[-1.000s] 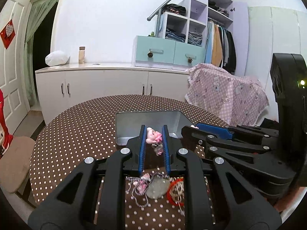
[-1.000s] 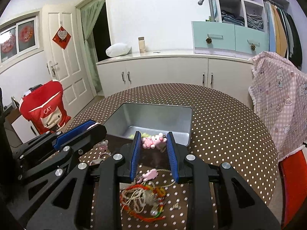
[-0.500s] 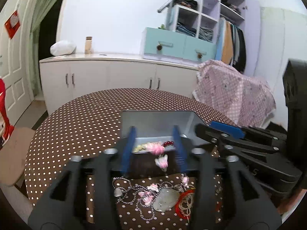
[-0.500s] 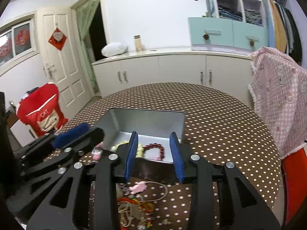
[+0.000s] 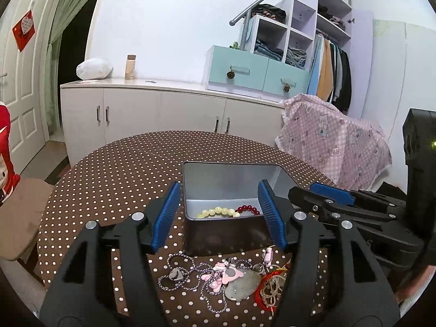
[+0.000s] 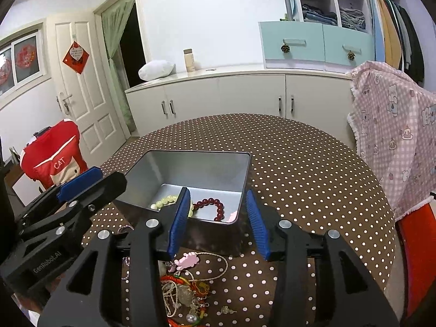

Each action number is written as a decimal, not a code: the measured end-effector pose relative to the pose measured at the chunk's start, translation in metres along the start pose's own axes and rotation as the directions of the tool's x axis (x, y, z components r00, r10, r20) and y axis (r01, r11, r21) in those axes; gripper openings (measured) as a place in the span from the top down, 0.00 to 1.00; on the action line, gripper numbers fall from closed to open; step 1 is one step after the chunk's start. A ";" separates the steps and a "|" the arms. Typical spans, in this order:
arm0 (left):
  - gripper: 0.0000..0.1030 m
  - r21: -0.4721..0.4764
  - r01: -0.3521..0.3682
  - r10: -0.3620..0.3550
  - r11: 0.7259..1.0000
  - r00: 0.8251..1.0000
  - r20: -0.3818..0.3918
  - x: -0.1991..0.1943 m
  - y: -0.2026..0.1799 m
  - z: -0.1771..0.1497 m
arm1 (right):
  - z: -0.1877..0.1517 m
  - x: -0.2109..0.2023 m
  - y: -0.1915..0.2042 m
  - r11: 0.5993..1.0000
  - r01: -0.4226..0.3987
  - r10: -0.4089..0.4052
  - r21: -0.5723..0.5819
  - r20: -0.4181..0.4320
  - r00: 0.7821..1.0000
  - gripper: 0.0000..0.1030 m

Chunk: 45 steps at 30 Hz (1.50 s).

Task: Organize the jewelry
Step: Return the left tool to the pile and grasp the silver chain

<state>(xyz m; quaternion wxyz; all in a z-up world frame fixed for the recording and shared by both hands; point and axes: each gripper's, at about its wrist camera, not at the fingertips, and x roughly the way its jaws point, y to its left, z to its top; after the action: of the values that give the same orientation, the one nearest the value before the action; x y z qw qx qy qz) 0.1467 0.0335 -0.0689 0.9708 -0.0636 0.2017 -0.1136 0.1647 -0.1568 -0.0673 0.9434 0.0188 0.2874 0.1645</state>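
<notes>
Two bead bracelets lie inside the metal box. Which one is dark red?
The dark red bracelet is the one on the right side of the metal box, nearer its right wall. The other, the pale yellow-green bracelet, lies left of it.

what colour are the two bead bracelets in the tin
One pale yellow-green bracelet, one dark red bracelet; clearest in the right wrist view.

L gripper (image 5: 218, 212) open, beads (image 5: 218, 212) in tin (image 5: 231, 174)

Round table (image 6: 313, 169) in a brown, white-dotted cloth; an open metal tin (image 6: 218, 163) sits mid-table. Just in front of it lies a loose heap: ball chains (image 5: 188, 275), pink charms (image 5: 223, 273), a pale stone pendant (image 5: 242, 287), red-and-cream cords (image 6: 182, 288).
</notes>
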 end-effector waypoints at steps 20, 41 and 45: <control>0.37 -0.020 -0.098 0.093 0.995 0.981 -0.168 -0.010 0.035 -0.031 | -0.020 -0.010 0.008 1.000 -0.006 0.006 -0.001 -0.031 0.999 0.56; 0.36 -0.045 -0.118 0.105 0.992 0.970 -0.218 -0.029 0.066 -0.051 | -0.042 0.023 0.070 0.985 -0.125 0.105 -0.118 -0.167 0.980 0.56; 0.35 -0.047 -0.101 0.088 0.994 0.970 -0.227 -0.027 0.068 -0.053 | -0.043 0.029 0.074 0.982 -0.129 0.101 -0.140 -0.190 0.976 0.56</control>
<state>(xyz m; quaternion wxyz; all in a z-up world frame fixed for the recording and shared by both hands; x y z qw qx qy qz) 0.1140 0.1021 -0.1184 0.9439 -0.0690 0.3159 -0.0676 0.1419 -0.0805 -0.1087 0.9006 -0.0516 0.3576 0.2416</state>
